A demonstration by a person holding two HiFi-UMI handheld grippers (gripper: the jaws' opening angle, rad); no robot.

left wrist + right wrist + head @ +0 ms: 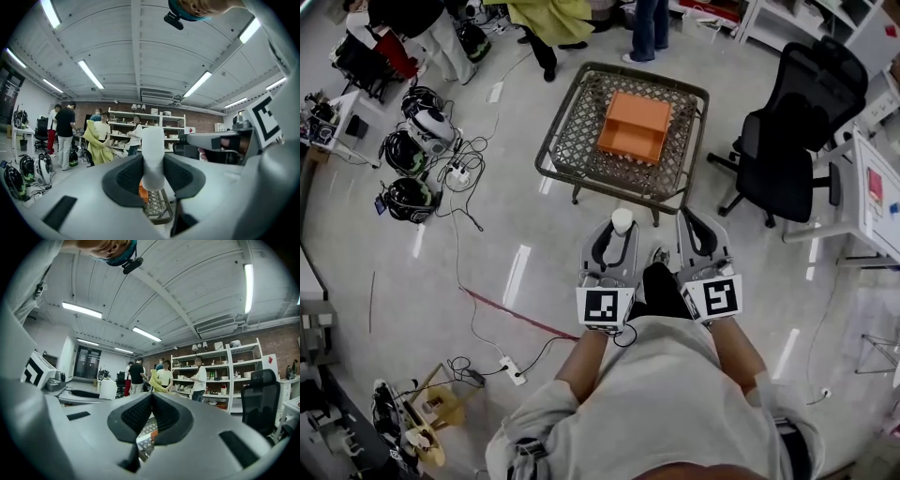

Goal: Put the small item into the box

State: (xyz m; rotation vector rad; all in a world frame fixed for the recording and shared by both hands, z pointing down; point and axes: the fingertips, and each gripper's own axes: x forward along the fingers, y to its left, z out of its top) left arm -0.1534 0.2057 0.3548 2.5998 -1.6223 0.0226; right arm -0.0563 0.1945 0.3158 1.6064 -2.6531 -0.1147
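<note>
While my left tongs [619, 239] clamp the small white cylinder [153, 157] upright between their tips, my right tongs [692, 221] are pressed together, empty, alongside; the orange rectangular box [634, 127] lies ahead of both.

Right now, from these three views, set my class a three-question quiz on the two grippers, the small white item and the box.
1. True or false: the fingers of the right gripper are closed with nothing between them.
2. Which one holds the small white item? A. the left gripper; B. the right gripper; C. neither.
3. Fill in: the orange box stands on a woven ____ ahead of the person.

Key: 1 true; 2 A; 3 table.
</note>
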